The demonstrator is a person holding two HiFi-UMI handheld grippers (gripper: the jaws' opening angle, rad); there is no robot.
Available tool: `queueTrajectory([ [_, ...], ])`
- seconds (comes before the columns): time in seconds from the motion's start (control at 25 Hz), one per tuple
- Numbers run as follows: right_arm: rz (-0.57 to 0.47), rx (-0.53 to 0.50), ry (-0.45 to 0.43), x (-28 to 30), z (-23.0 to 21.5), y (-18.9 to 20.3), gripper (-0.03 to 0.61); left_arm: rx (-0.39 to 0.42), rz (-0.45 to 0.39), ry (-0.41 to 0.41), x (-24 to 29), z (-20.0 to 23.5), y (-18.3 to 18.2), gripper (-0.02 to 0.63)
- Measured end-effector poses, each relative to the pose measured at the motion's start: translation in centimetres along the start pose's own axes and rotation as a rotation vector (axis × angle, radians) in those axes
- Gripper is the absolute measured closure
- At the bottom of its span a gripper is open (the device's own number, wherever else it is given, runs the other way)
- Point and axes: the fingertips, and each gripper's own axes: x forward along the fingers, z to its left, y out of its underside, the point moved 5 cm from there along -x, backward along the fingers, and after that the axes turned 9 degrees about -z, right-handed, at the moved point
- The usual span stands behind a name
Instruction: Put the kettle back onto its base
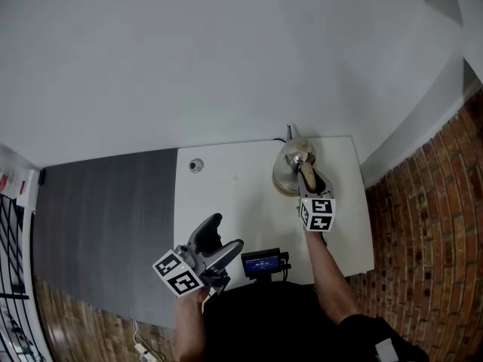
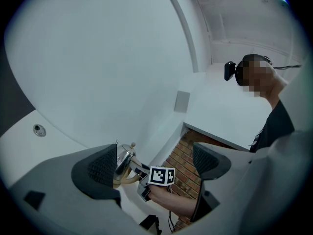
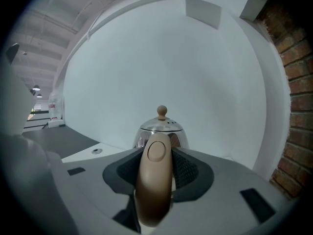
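R tool (image 3: 156, 171) clamps kettle (image 3: 162, 128) handle (image 3: 155, 190).

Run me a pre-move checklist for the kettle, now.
1. Grip: the right gripper is shut on the handle, pads on both sides: ok.
2. Attitude: the kettle stands upright with its lid knob on top: ok.
3. Seating: a tan base shows under the kettle, but whether the kettle sits fully on it is not visible: cannot tell.
4. Other hand: the left gripper is open, empty and held well back from the kettle: ok.
5. Spout points away from the person: ok.
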Motion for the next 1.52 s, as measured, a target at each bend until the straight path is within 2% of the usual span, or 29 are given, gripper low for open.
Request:
queueTrajectory([
  [0.52,0.017,-0.033,0.039,-1.1,1.1,0.8,0.422,-0.006,-0.007,-0.005,-0.3,0.2,0.1,0.124],
  [0.76,0.044,-0.012,0.052,-1.4,1.4,1.2,0.422,-0.016,-0.006,-0.001,-0.4,0.4,0.3,0.124],
  [1.16,0.123,0.036,-0.047,-3.6,2.1,2.4,0.42,-0.03,0.004,0.015,0.0,0.3,0.7,0.126],
  [1.52,0.159,0.02,-0.09,-4.5,2.1,3.6,0.422,-0.034,0.016,0.029,0.6,0.2,0.7,0.126],
])
